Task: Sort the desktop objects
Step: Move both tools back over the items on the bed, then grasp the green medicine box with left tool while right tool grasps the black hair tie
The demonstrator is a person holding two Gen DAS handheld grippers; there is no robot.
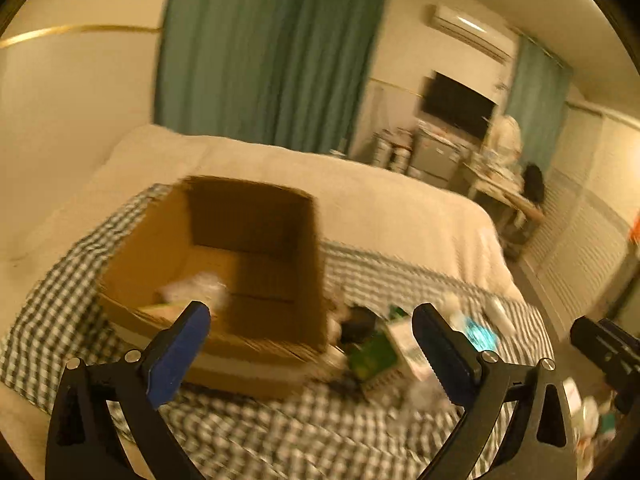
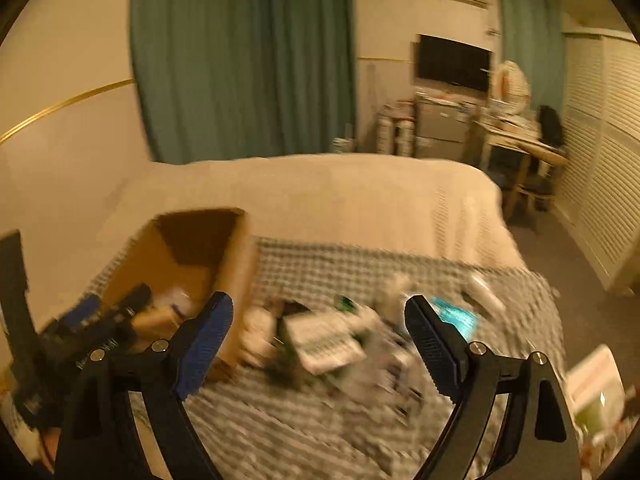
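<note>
An open cardboard box (image 1: 224,264) stands on a checked cloth (image 1: 280,432) on the bed, with white and pale items (image 1: 192,288) lying inside. To its right lies a blurred pile of small objects: a green packet (image 1: 372,356), a white box (image 1: 404,340), a teal packet (image 1: 480,336), a white bottle (image 1: 500,314). My left gripper (image 1: 312,344) is open and empty, hovering before the box's near wall. My right gripper (image 2: 320,332) is open and empty above a white printed box (image 2: 324,340) in the pile. The cardboard box (image 2: 188,264) sits to its left.
The left gripper's black body (image 2: 100,320) shows at the left of the right wrist view, and the right gripper's body (image 1: 604,348) at the far right of the left wrist view. More items (image 2: 592,392) lie off the cloth's right edge. Beyond is a cream bedspread (image 1: 360,192).
</note>
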